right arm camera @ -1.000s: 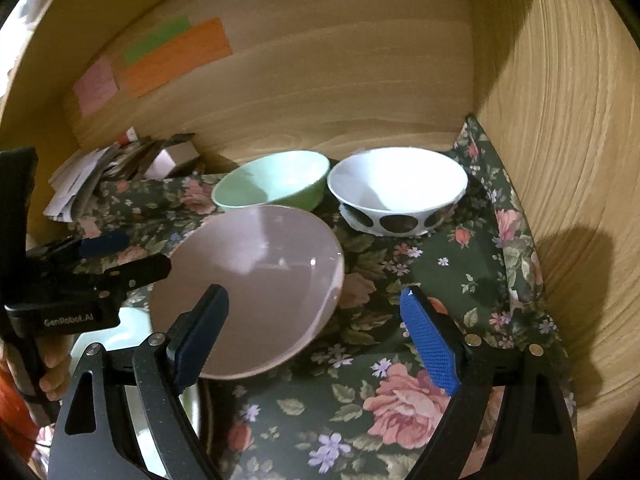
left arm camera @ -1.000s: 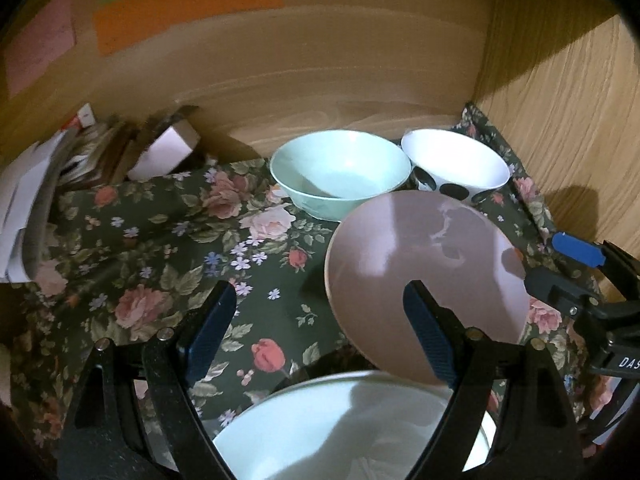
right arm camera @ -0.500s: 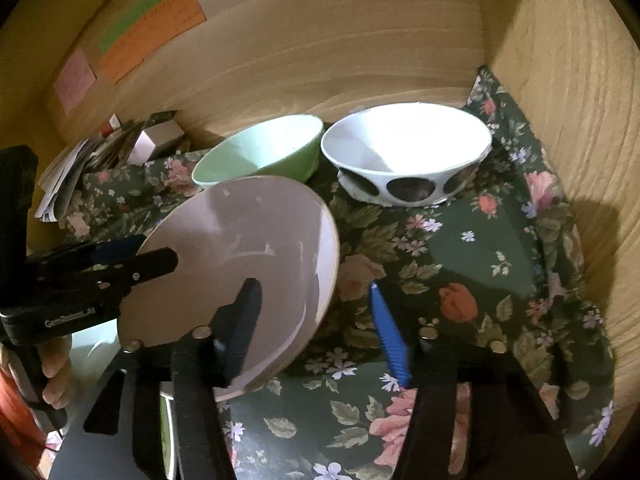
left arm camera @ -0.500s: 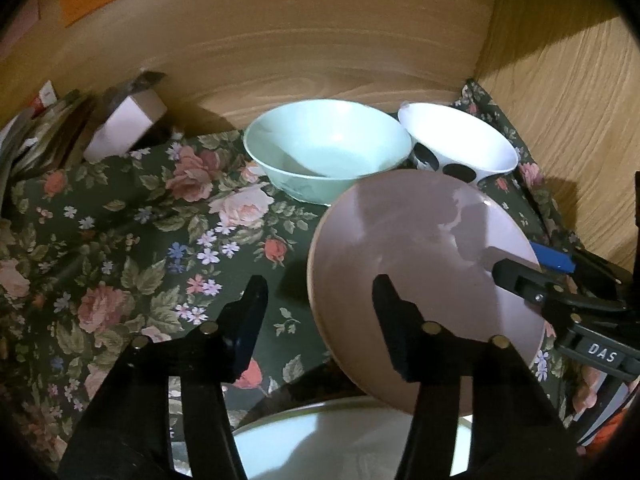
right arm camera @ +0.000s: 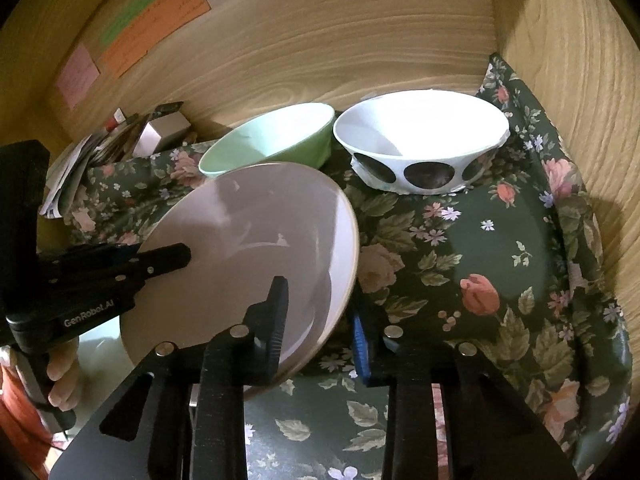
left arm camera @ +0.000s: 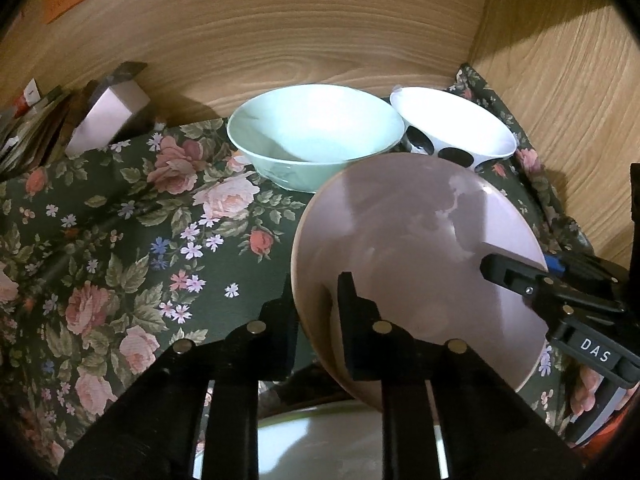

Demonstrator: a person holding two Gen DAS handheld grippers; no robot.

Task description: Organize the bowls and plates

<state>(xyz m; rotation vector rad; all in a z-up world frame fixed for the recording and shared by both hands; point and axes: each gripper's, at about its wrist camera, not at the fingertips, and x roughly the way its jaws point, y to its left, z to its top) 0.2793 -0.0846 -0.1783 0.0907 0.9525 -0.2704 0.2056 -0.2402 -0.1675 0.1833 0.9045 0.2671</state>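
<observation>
A pink plate [left arm camera: 416, 256] [right arm camera: 256, 240] is held tilted above the floral cloth. My left gripper [left arm camera: 314, 300] is shut on its left rim. My right gripper [right arm camera: 320, 312] is shut on its right rim; it also shows in the left wrist view [left arm camera: 520, 276], as the left one does in the right wrist view [right arm camera: 160, 258]. A mint green bowl [left arm camera: 316, 132] [right arm camera: 272, 136] and a white bowl with black spots [left arm camera: 452, 128] [right arm camera: 420, 140] stand side by side at the back. A pale plate [left arm camera: 320, 440] lies below the pink one.
The floral cloth [left arm camera: 120, 220] [right arm camera: 500, 240] covers the shelf floor. Wooden walls close the back [left arm camera: 320, 20] and right [right arm camera: 580, 80]. A small box [left arm camera: 108, 116] and papers [right arm camera: 68, 176] sit at the back left. Coloured notes [right arm camera: 156, 20] are stuck on the back wall.
Both grippers have closed from wide open onto the pink plate's rim, left one on the left edge, right one on the right edge. Both cameras moved in closer.
</observation>
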